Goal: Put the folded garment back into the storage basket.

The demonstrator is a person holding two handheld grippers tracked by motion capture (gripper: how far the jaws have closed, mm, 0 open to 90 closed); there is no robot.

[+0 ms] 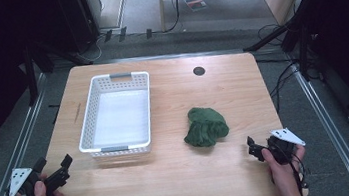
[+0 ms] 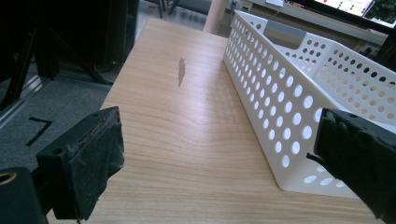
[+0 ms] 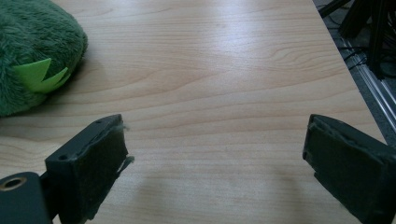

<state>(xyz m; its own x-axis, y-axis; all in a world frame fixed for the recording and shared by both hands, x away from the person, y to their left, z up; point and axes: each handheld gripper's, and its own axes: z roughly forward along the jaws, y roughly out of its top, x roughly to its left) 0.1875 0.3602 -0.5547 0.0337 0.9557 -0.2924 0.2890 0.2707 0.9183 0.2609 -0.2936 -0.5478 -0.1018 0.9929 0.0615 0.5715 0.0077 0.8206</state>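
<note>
Since it is made of fuzzy plush, the crumpled dark green soft toy [image 1: 205, 126] is judged light, limp and easily squashed, with no risk of breakage. A hold is best taken on a thick bunched fold near its middle, where the pile should resist slipping. It lies on the pale wooden table [image 1: 181, 172], at about three o'clock from the white perforated plastic basket [image 1: 93, 113] and apart from it. From the right gripper [image 1: 254, 148] it is found at about ten o'clock, near but untouched; in the right gripper view its edge is seen beyond the left jaw. The jaws of both the right and the left gripper [image 1: 55, 165] are spread wide, with nothing held.
</note>
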